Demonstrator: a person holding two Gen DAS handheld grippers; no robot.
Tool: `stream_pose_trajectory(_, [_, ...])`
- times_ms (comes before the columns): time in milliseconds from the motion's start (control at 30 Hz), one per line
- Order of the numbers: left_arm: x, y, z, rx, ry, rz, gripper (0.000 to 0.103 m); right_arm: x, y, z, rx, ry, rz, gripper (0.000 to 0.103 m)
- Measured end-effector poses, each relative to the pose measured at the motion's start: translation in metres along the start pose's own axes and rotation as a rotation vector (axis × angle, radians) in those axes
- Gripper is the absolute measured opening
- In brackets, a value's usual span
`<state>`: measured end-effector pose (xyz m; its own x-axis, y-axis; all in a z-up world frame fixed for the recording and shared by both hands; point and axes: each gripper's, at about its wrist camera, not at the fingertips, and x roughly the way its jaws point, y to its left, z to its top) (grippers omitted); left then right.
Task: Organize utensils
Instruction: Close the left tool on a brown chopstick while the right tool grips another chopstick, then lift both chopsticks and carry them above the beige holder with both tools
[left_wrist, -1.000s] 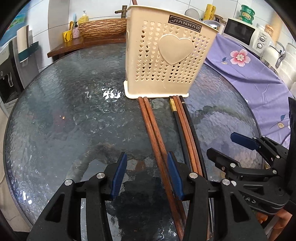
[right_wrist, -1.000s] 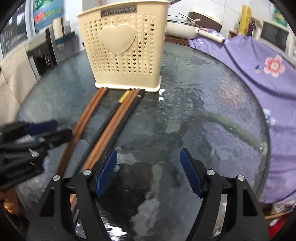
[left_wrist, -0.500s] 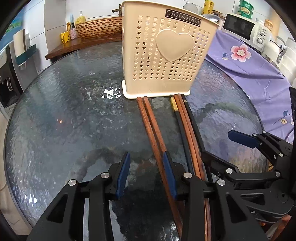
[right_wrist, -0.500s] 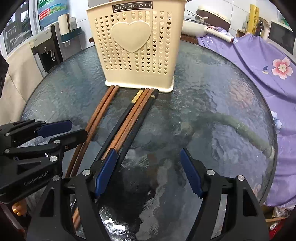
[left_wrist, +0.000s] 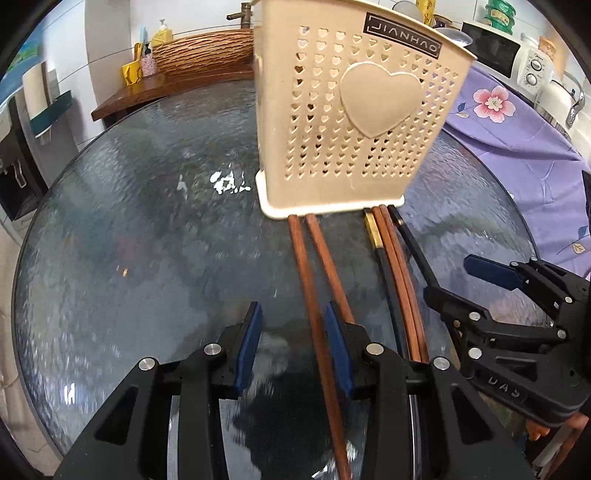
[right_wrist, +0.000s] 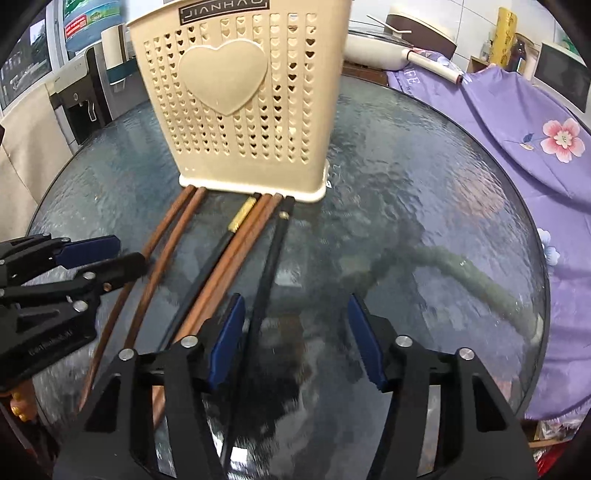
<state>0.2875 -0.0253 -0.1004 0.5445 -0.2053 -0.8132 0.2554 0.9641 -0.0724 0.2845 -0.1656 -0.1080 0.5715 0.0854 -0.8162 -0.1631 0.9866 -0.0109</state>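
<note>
On a kitchen's glass table, chopsticks lie butted against the holder; left gripper and right gripper, both open and empty, apparently straddle one each for pickup.

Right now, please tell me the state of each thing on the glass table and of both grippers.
Utensil basket: upright on the table.
Brown chopsticks: flat, tips at the basket base.
Black chopsticks: flat, beside another brown pair.
Left gripper: open, one brown chopstick between its fingers.
Right gripper: open, around one black chopstick.

Both the left gripper and right gripper point forward side by side, fingers spread apart.
</note>
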Motion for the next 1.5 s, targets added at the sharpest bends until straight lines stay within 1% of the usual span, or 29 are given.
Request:
stream_pose_trajectory(100, [0.009, 0.001, 0.012, 0.004, -0.001, 0.022, 0.030, 0.007, -0.001, 0.010, 0.018, -0.004, 0.008, 0.044])
stream_pose_trajectory(200, [0.015, 0.002, 0.022, -0.002, 0.002, 0.019, 0.025, 0.016, -0.002, 0.021, 0.026, -0.013, 0.000, 0.041])
stream_pose_trajectory(333, [0.023, 0.001, 0.032, 0.005, -0.003, 0.042, 0.015, 0.025, 0.000, 0.034, 0.028, -0.018, -0.005, 0.037])
stream_pose_trajectory(400, [0.026, 0.002, 0.035, 0.005, -0.007, 0.052, 0.011, 0.029, 0.000, 0.038, 0.030, -0.022, -0.006, 0.030])
stream_pose_trajectory(433, [0.027, 0.002, 0.036, 0.008, -0.008, 0.058, 0.009, 0.031, 0.000, 0.042, 0.030, -0.022, -0.007, 0.029])
stream_pose_trajectory(567, [0.028, 0.000, 0.038, 0.024, -0.011, 0.074, 0.009, 0.036, 0.001, 0.049, 0.020, -0.020, -0.002, 0.017])
stream_pose_trajectory(600, [0.028, 0.000, 0.037, 0.023, -0.014, 0.076, 0.009, 0.036, 0.002, 0.050, 0.018, -0.021, 0.000, 0.012])
stream_pose_trajectory(767, [0.022, -0.002, 0.027, -0.009, -0.020, 0.057, 0.007, 0.031, 0.002, 0.042, 0.022, -0.027, 0.021, 0.008])
stream_pose_trajectory(933, [0.013, 0.004, 0.017, -0.048, -0.033, 0.021, 0.007, 0.019, -0.006, 0.026, 0.082, -0.043, 0.114, 0.008])
stream_pose_trajectory(1033, [0.000, 0.009, 0.015, -0.069, -0.065, 0.005, 0.007, 0.003, -0.007, 0.022, 0.073, -0.091, 0.137, 0.008])
stream_pose_trajectory(1100, [-0.018, 0.011, 0.015, -0.080, -0.102, -0.017, 0.007, -0.010, -0.010, 0.023, 0.077, -0.120, 0.158, 0.008])
stream_pose_trajectory(1167, [-0.036, 0.008, 0.018, -0.082, -0.142, -0.035, 0.007, -0.030, -0.016, 0.025, 0.095, -0.159, 0.202, 0.008])
stream_pose_trajectory(1233, [-0.064, 0.008, 0.022, -0.083, -0.201, -0.067, 0.007, -0.055, -0.021, 0.030, 0.095, -0.216, 0.226, 0.008])
stream_pose_trajectory(1400, [-0.129, 0.003, 0.029, -0.065, -0.342, -0.109, 0.007, -0.118, -0.027, 0.036, 0.067, -0.352, 0.253, 0.008])
stream_pose_trajectory(1500, [-0.154, 0.004, 0.032, -0.055, -0.395, -0.124, 0.007, -0.153, -0.030, 0.035, 0.051, -0.413, 0.277, 0.008])
